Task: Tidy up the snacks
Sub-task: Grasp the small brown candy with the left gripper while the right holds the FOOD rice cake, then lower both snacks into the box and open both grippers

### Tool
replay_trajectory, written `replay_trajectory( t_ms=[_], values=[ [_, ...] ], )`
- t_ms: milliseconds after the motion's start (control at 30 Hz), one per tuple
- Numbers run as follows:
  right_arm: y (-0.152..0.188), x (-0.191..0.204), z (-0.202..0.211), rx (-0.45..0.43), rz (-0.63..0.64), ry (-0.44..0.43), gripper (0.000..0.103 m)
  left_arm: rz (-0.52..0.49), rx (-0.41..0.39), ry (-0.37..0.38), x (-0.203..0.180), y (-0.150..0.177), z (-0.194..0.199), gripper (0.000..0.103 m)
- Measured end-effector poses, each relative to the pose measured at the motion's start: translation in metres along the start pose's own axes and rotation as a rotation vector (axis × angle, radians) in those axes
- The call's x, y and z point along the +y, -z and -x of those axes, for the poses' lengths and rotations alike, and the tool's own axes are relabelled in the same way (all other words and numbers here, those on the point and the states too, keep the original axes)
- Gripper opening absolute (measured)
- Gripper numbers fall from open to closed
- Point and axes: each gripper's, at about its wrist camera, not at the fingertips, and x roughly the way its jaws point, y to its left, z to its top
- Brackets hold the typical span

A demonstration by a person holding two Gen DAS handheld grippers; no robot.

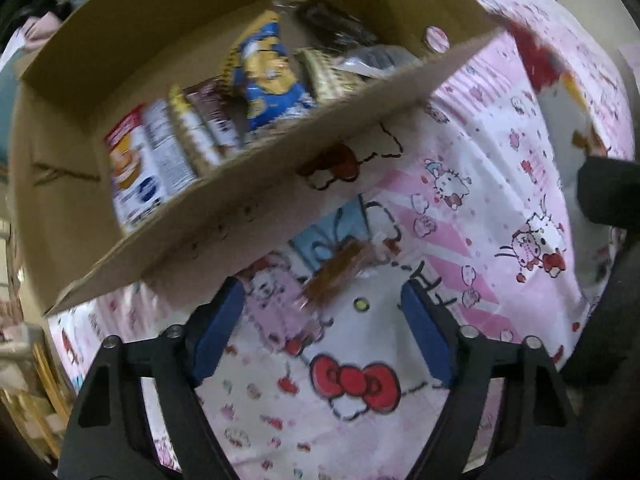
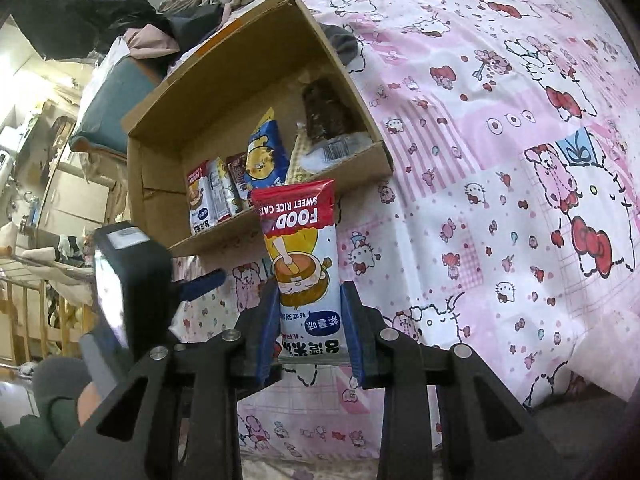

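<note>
Fingers of the right gripper (image 2: 308, 324) are clamping a rice cake packet (image 2: 300, 256), its long axis pointing away toward the far cardboard box (image 2: 256, 80), red end farthest. Left gripper (image 1: 322, 320) is hanging spread apart, holding nothing, over a brown wrapped snack (image 1: 340, 272) lying on the pink cartoon bedsheet (image 2: 500, 160). The box is holding roughly six packets, one of them blue (image 2: 264, 156).
</note>
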Motion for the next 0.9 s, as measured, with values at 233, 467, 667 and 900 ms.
replay_trajectory(
  t_ms=[233,467,667,900],
  values=[
    [0.0,-0.003,-0.002,0.007,-0.008,0.003,0.032,-0.051,0.01,0.066,-0.014,-0.001,-0.011,0.019],
    [-0.002,0.003,-0.005,0.006,0.005,-0.003,0.032,0.003,0.02,0.101,-0.009,0.014,0.004,0.014],
    [0.001,0.006,-0.003,0.007,0.018,-0.013,0.032,0.107,0.018,0.064,0.009,0.024,0.024,0.014],
    [0.002,0.011,-0.001,0.007,0.032,-0.025,0.032,0.228,-0.033,-0.068,0.031,0.038,0.054,0.014]
  ],
)
